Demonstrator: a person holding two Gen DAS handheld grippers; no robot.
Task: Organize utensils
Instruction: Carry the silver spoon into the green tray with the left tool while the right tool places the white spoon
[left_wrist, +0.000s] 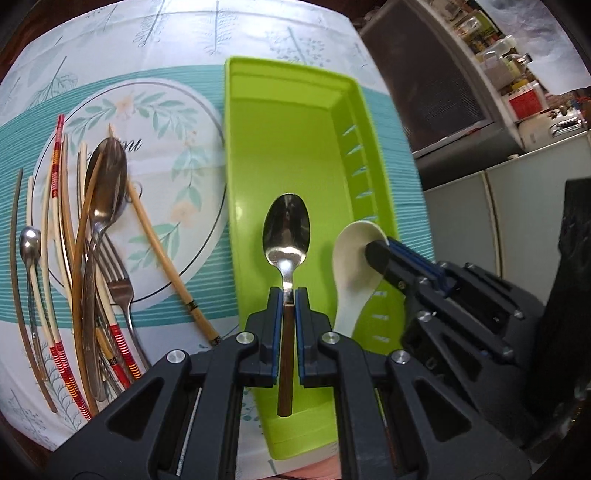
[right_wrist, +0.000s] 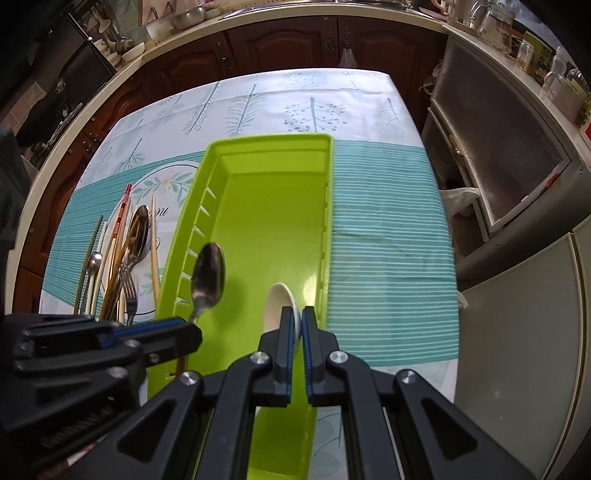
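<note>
A lime-green tray (left_wrist: 295, 110) (right_wrist: 314, 144) lies lengthwise on the table. My left gripper (left_wrist: 287, 295) (right_wrist: 192, 326) is shut on a metal spoon with a brown handle (left_wrist: 286, 230) (right_wrist: 209, 275), held over the tray's near half with the bowl pointing away. To its right, my right gripper (right_wrist: 299, 314) (left_wrist: 376, 247) is shut on a white ceramic spoon (left_wrist: 351, 266) (right_wrist: 277, 304), also over the tray by its right wall. A pile of loose utensils (left_wrist: 92, 258) (right_wrist: 122, 258), with chopsticks, a large spoon and a fork, lies left of the tray.
A floral placemat (left_wrist: 166, 122) and a teal striped cloth (right_wrist: 388, 240) cover the table. Dark wooden cabinets (right_wrist: 288, 40) stand beyond the far edge. Grey cabinets and a shelf with jars (left_wrist: 509, 62) are to the right of the table.
</note>
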